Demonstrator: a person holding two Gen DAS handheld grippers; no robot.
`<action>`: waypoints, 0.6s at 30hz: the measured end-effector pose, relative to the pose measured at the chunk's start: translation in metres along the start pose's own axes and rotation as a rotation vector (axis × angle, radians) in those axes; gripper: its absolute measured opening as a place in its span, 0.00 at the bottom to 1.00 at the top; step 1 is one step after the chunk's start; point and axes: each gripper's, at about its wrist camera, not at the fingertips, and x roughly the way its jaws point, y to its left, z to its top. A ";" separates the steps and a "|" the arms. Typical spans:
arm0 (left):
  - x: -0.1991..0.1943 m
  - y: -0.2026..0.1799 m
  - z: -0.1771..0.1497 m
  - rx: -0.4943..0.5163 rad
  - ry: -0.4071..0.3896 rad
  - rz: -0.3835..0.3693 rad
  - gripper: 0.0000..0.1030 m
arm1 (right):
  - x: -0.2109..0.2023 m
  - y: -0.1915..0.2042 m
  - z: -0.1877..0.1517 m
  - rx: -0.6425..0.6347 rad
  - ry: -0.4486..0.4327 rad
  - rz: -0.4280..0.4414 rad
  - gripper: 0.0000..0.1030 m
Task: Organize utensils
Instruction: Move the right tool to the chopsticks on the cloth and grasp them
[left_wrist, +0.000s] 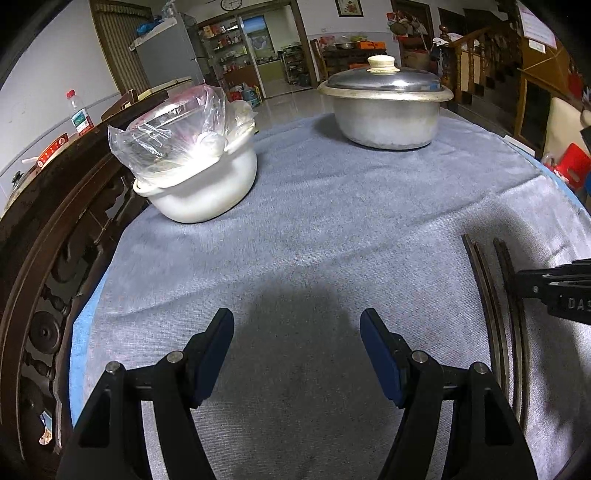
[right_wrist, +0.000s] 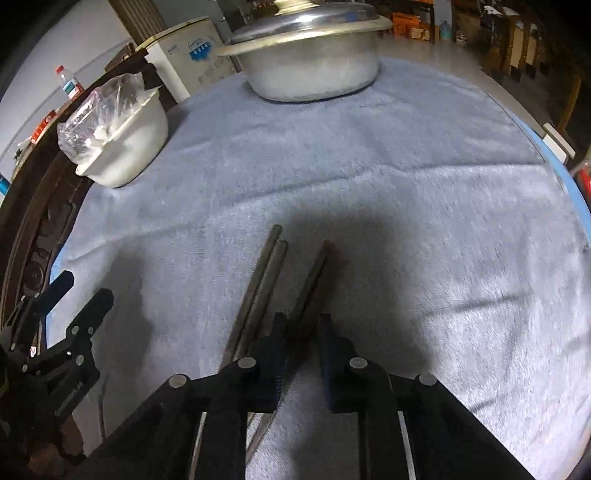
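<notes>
Three dark chopsticks lie on the grey cloth (right_wrist: 406, 184). Two of them form a pair (right_wrist: 266, 273), and a single chopstick (right_wrist: 316, 273) lies just to their right. My right gripper (right_wrist: 302, 322) points down over the single one. Its jaws stand narrow on either side of the stick, and a gap still shows beside it. The left wrist view shows the pair (left_wrist: 487, 295) and the single chopstick (left_wrist: 504, 258) at the right, with part of the right gripper (left_wrist: 546, 288) over them. My left gripper (left_wrist: 297, 325) hangs open and empty above bare cloth, left of the sticks (right_wrist: 85, 288).
A white bowl (left_wrist: 207, 184) with a clear plastic bag in it stands at the back left. A lidded metal pot (left_wrist: 388, 118) stands at the far edge. A dark carved wooden chair (left_wrist: 55, 240) borders the table's left side, with a bottle (left_wrist: 79, 114) behind it.
</notes>
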 end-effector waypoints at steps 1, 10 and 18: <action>0.000 0.000 0.000 0.001 -0.001 -0.001 0.69 | 0.001 0.001 0.001 -0.009 -0.004 -0.006 0.15; -0.001 -0.004 0.005 0.005 -0.016 -0.020 0.69 | -0.005 -0.022 0.002 0.013 -0.004 0.028 0.08; 0.006 -0.026 0.017 0.038 -0.011 -0.126 0.69 | -0.010 -0.040 0.001 0.036 0.016 0.053 0.08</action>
